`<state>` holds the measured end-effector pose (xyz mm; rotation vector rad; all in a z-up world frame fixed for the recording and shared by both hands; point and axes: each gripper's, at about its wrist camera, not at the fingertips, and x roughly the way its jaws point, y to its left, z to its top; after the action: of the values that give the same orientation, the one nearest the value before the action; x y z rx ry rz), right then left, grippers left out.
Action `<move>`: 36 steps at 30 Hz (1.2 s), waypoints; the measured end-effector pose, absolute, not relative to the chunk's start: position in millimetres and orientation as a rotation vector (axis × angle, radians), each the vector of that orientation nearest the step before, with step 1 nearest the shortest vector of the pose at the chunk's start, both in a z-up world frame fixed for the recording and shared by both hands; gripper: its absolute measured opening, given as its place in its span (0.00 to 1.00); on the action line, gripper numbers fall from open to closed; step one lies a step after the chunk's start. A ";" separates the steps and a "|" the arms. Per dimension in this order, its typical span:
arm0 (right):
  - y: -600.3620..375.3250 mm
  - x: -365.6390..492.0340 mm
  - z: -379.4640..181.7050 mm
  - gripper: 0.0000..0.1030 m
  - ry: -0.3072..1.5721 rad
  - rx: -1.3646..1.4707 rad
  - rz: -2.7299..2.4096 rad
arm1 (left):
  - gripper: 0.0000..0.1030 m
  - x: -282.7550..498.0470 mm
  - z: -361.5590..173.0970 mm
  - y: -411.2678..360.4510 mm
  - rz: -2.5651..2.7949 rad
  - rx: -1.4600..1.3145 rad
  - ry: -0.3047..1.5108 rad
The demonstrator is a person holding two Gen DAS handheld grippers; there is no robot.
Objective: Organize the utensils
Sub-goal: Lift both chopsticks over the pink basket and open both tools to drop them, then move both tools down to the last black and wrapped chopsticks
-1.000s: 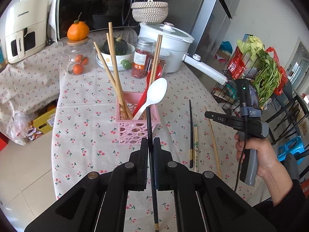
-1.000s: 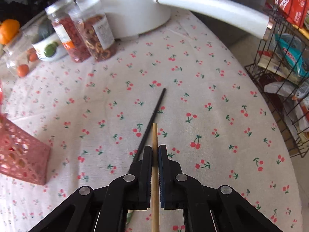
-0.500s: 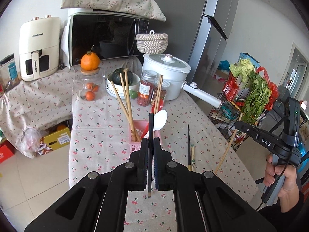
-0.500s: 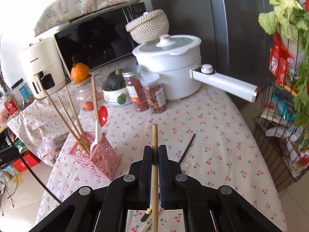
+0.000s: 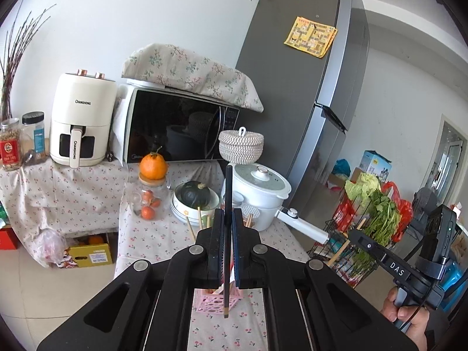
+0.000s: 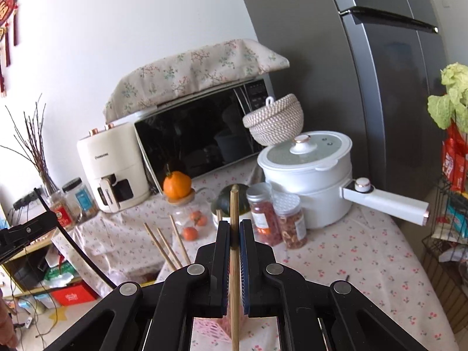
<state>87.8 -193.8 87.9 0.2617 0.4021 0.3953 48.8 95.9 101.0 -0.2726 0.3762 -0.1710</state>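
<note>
My left gripper (image 5: 228, 215) is shut on a black chopstick (image 5: 227, 193) held upright; its lower tip hangs over the pink utensil basket (image 5: 215, 301) below the jaws. My right gripper (image 6: 234, 226) is shut on a wooden chopstick (image 6: 234, 204), also upright, above the pink basket (image 6: 210, 330). Wooden chopsticks (image 6: 168, 247) stand out of the basket on the left. In the left wrist view the right gripper (image 5: 355, 234) is at the right with the wooden chopstick (image 5: 340, 251) slanting through it.
A white pot with a long handle (image 6: 310, 175), spice jars (image 6: 263, 215), a jar of oranges (image 5: 149, 201), a bowl with a squash (image 5: 197, 199), a microwave (image 5: 178, 130) and an air fryer (image 5: 80, 122) stand on the cherry-print tablecloth (image 6: 345, 260). A wire rack of vegetables (image 5: 371, 222) is at the right.
Both grippers have risen and tilted up, each still holding its chopstick, and moved over the pink basket. The view went from the tabletop to the back wall.
</note>
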 end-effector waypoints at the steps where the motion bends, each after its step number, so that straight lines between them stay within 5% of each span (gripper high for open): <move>1: -191.1 90.3 89.0 0.04 0.395 0.273 0.400 | 0.04 51.1 101.5 95.2 -0.166 -0.274 0.364; 12: -164.4 114.8 83.8 0.04 0.280 0.284 0.386 | 0.04 84.8 87.2 81.1 -0.100 -0.253 0.305; 23: -150.7 143.1 55.4 0.08 0.353 0.281 0.408 | 0.06 126.7 50.8 62.9 -0.134 -0.165 0.424; 25: -151.9 144.4 53.0 0.11 0.366 0.283 0.405 | 0.16 130.0 46.5 57.9 -0.130 -0.142 0.457; 27: -156.0 144.0 52.7 0.23 0.366 0.294 0.404 | 0.57 129.7 44.5 56.3 -0.135 -0.148 0.473; 29: -162.0 142.6 53.8 0.31 0.364 0.310 0.401 | 0.71 125.7 44.9 58.8 -0.122 -0.171 0.458; 36: -185.9 137.2 57.0 0.52 0.376 0.338 0.371 | 0.87 119.6 42.3 63.6 -0.106 -0.216 0.518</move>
<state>137.2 -185.9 57.0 0.3380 0.3755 0.3707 119.6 63.6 42.3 -0.2156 0.5176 -0.1057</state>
